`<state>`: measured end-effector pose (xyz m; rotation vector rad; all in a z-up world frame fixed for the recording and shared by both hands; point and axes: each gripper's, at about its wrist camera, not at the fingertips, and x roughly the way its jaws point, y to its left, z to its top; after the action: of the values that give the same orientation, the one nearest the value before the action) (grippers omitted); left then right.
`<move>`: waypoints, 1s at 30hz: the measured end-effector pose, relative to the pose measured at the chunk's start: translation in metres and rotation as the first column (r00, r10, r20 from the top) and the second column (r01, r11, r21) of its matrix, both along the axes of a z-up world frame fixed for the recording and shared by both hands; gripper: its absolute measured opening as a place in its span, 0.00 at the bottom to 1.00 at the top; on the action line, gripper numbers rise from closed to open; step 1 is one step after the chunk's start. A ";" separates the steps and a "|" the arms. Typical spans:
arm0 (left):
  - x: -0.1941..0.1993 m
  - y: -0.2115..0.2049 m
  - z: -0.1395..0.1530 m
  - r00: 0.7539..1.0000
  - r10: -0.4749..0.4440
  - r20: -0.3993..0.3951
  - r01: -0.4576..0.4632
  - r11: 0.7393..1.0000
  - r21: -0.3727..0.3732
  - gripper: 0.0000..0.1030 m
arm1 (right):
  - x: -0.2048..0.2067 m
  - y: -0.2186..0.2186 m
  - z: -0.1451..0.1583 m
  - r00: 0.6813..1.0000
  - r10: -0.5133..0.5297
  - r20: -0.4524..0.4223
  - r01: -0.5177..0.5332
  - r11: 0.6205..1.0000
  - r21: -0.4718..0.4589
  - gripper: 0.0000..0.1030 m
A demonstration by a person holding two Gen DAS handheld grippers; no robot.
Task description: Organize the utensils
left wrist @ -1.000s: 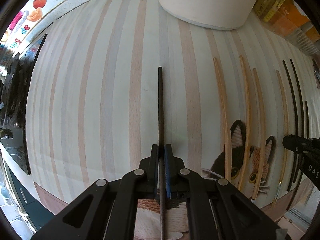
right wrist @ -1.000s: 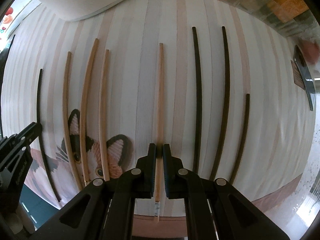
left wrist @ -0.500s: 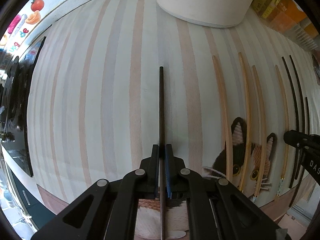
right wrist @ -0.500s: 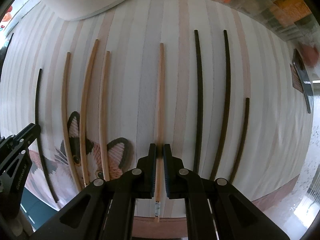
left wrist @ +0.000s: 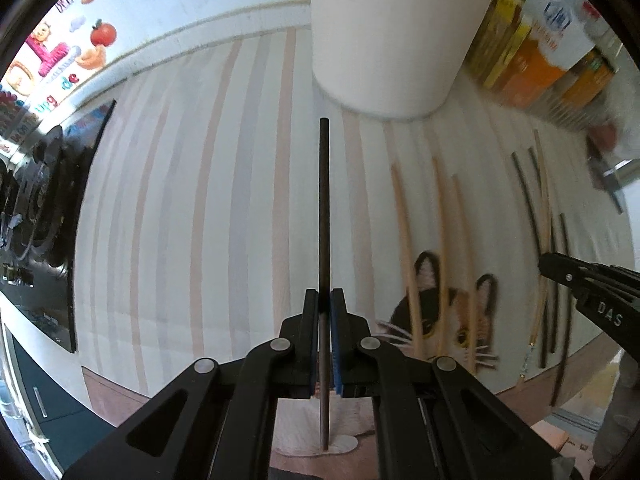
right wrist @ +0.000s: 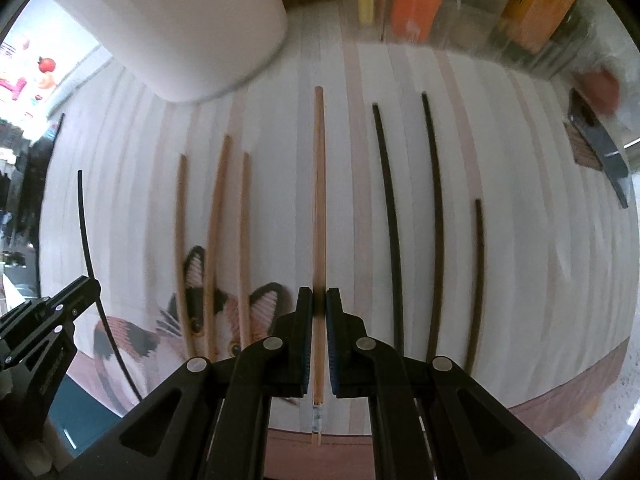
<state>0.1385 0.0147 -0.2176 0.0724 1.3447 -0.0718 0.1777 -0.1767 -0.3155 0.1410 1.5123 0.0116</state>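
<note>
1. My left gripper (left wrist: 324, 300) has its jaws squeezed on one thin, round, dark chopstick (left wrist: 323, 208). The stick runs straight out ahead of the jaws, toward the far edge of the mat.
2. My right gripper (right wrist: 319, 300) has its jaws squeezed on one light wooden chopstick (right wrist: 319, 200). It is smooth and straight, with a small pale band near its near end.
3. Under both is a soft mat (left wrist: 192, 220) with pale pink, grey and cream stripes. A cat face (right wrist: 224, 320) with pointy ears is printed at its near edge.
4. On the mat, from the right camera, I count three more wooden chopsticks (right wrist: 214, 240) lying side by side over the cat face, left of my held one.
5. I count three dark chopsticks (right wrist: 390, 220) lying right of it, one shorter-looking, toward the mat's right edge.
6. A tall, white, round holder (left wrist: 400, 40) stands at the far edge of the mat. I cannot see inside it.
7. Orange and yellow boxes (left wrist: 536, 68) stand past the far right corner, blurred.
</note>
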 end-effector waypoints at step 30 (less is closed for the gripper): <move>0.102 -0.008 0.293 0.823 0.058 0.566 0.079 0.974 -0.214 0.00 | 0.139 0.022 0.295 0.777 -0.096 0.622 -0.044 0.977 0.207 0.07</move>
<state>0.2408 0.0064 0.0758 -0.0913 0.7239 -0.1997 0.3163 -0.1545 -0.0205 0.2984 0.8250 0.1833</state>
